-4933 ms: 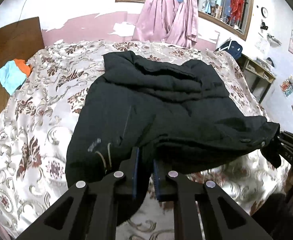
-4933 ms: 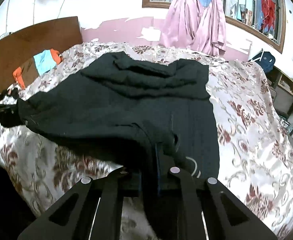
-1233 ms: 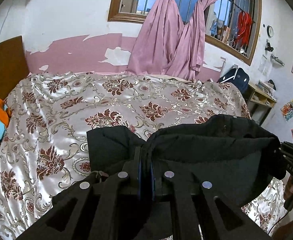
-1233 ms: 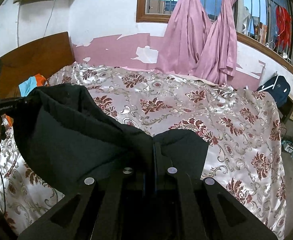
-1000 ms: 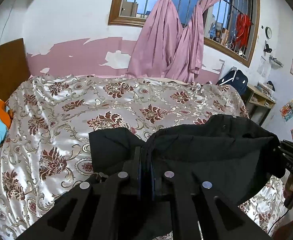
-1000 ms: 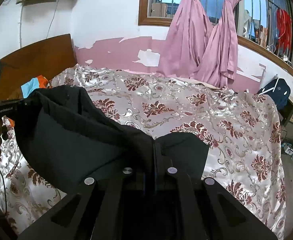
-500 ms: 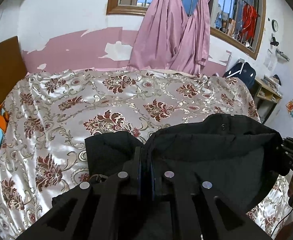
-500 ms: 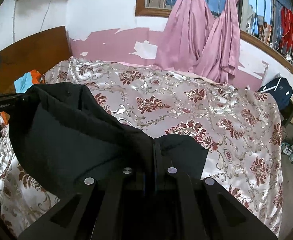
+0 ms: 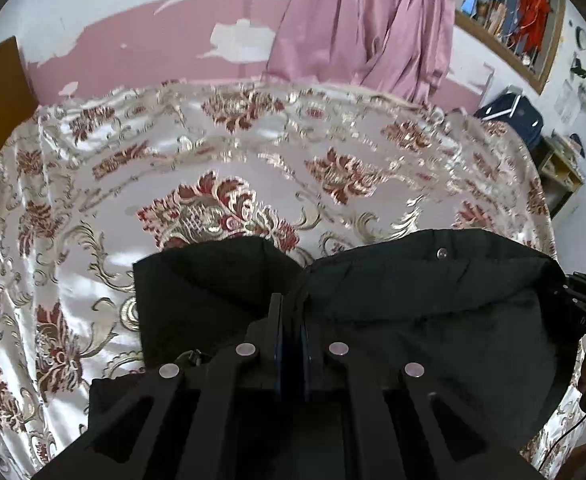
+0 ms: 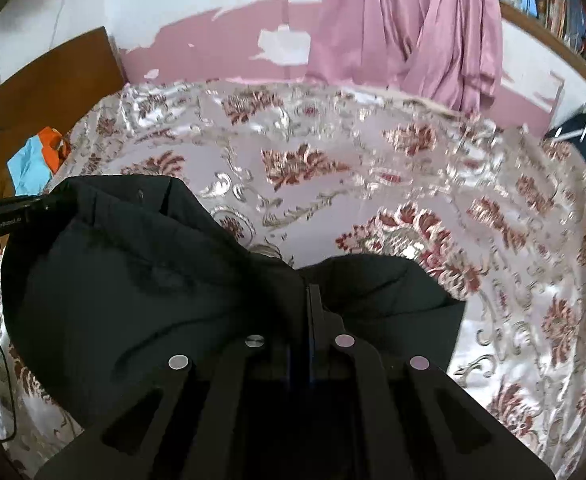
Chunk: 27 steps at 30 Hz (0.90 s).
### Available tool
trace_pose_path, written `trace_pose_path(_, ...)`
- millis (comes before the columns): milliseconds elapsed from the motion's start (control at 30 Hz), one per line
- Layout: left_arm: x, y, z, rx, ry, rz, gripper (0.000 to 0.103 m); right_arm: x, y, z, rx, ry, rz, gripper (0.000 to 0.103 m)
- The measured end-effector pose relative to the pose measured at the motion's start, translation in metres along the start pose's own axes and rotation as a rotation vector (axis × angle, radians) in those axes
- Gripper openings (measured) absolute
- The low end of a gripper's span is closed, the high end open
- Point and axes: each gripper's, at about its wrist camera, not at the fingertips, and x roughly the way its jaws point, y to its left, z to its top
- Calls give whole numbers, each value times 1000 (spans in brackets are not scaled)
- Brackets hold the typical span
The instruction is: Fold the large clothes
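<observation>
Both grippers have dipped toward the bed since a second ago — more bedspread, less window in view. Left gripper and right gripper: fingers clamped tight on the black jacket, which hangs stretched between them above the bedspread. Judgement: lower evenly, keep the edge taut, set down flat — release only once settled.

Both grippers are matte black: the left gripper has blue pads, silver round screws, cut-out slots; the right gripper trails a black cable.
</observation>
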Motion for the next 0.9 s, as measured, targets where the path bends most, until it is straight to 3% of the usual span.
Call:
trace_pose_path(233, 39, -1, 10, 19, 85, 32, 8, 52, -13, 5, 62, 128, 29, 5)
trace_pose_path(533, 56, 6, 13, -35, 124, 16, 15, 72, -27, 8, 144, 170, 79, 11)
trace_pose_path(567, 54, 8, 13, -38, 119, 7, 15, 72, -32, 9, 162, 171, 82, 16)
trace_pose_path(700, 42, 14, 14, -51, 79, -42, 19, 63, -53, 6, 234, 133, 72, 55)
trace_pose_path(833, 35, 29, 20, -143, 74, -140, 23, 54, -64, 2, 264, 86, 127, 57)
trace_pose_path(900, 32, 39, 23, -197, 72, -176, 26, 51, -75, 2, 355, 71, 214, 57)
